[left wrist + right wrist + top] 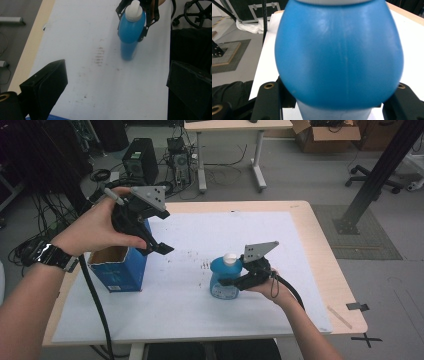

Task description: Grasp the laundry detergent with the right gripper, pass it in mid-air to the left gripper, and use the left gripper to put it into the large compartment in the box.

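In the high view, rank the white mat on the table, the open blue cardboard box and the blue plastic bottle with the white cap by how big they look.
1. White mat, covering most of the tabletop.
2. Open blue cardboard box.
3. Blue plastic bottle with the white cap, held between the right gripper's jaws.

Box and bottle sit at a similar distance, so this order looks reliable.

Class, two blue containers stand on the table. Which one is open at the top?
The blue box beside the left gripper: its top is open. The blue bottle, gripped by the right gripper, wears a white cap.

The bottle [339,57] sits so close between the right gripper's jaws that its cap and base get cut off, and the left gripper view shows its base blurry.
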